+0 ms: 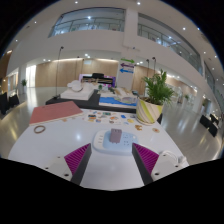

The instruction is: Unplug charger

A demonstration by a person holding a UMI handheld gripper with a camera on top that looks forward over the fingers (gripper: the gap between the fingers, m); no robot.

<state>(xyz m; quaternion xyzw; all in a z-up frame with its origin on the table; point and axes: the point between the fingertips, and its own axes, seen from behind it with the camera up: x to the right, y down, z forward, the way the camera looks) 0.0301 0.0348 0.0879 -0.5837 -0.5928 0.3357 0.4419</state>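
A white block, seemingly a power strip or socket base (pixel 111 143), lies on the white table (pixel 60 140) just ahead of my fingers and partly between their tips. A small pinkish-grey charger plug (pixel 116 134) stands on its top. My gripper (pixel 112 160) is open, with the magenta pads (pixel 77 157) spread wide on either side of the block and a gap at each side. Nothing is held. No cable is visible.
A pink flat mat (pixel 52 112) lies at the table's far left, with a small dark ring (pixel 39 129) near it. Small items (pixel 97 117) sit beyond the block. A potted plant (pixel 153 96) stands at the far right. Other tables fill the hall behind.
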